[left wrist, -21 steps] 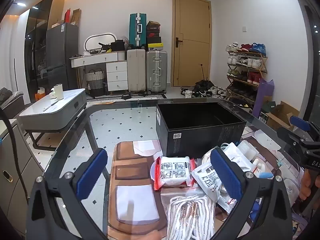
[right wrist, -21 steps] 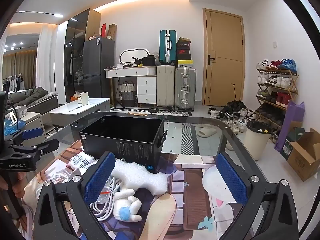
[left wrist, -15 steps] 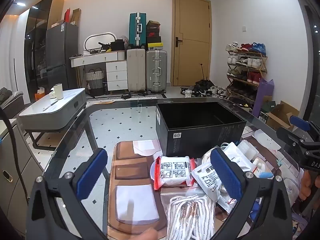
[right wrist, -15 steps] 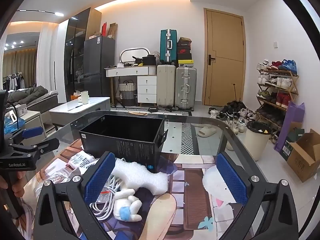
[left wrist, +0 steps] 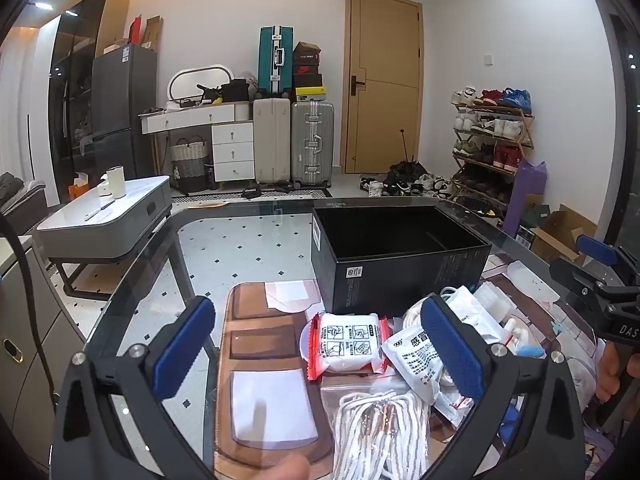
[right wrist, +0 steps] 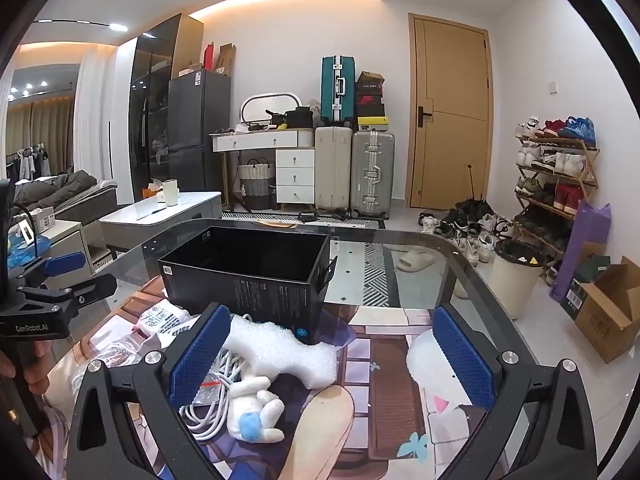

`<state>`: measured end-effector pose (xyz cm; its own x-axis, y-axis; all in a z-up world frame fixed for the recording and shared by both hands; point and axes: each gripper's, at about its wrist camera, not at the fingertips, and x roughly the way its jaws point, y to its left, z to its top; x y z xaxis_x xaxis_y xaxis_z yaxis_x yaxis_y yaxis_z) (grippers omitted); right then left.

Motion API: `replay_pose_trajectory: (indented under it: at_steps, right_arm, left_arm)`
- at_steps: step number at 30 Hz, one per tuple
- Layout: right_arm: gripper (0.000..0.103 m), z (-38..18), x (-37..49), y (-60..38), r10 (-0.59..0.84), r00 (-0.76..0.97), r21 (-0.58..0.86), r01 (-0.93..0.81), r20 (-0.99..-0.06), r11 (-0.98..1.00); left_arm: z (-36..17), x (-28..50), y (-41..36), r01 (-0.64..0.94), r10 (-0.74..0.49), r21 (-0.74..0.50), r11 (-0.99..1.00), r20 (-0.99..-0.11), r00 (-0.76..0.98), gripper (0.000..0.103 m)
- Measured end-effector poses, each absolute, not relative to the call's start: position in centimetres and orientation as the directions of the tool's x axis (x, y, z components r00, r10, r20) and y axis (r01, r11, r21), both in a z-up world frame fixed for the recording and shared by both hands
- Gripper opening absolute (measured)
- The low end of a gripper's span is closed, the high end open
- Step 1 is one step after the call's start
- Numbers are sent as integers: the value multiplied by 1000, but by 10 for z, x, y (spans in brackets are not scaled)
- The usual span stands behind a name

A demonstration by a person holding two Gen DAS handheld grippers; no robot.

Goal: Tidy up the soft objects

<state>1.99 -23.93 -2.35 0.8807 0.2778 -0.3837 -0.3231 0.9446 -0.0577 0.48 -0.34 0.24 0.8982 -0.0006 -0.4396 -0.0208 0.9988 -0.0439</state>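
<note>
Black and empty, the box stands toward the far edge of the glass table; no soft thing is inside yet. Near its front wall lie the red-edged packet, the foam sheet and the plush toy. The left gripper and the right gripper both hang above the pile, spread wide and holding nothing. I judge the sorting has not started; next, one gripper must descend and close on one soft item.
</note>
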Motion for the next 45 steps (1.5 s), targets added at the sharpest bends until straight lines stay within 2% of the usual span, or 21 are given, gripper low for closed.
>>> replay_pose_trajectory:
  at_steps: [12, 45]
  right_arm:
    - [103, -23, 20, -239, 282, 879, -57, -328, -383, 943]
    - [103, -24, 23, -238, 293, 870, -60, -343, -396, 938]
  left_arm:
    - [0, -1, 8, -19, -15, -75, 997, -432, 902, 103]
    - [1, -3, 3, -6, -17, -54, 999, -429, 903, 103]
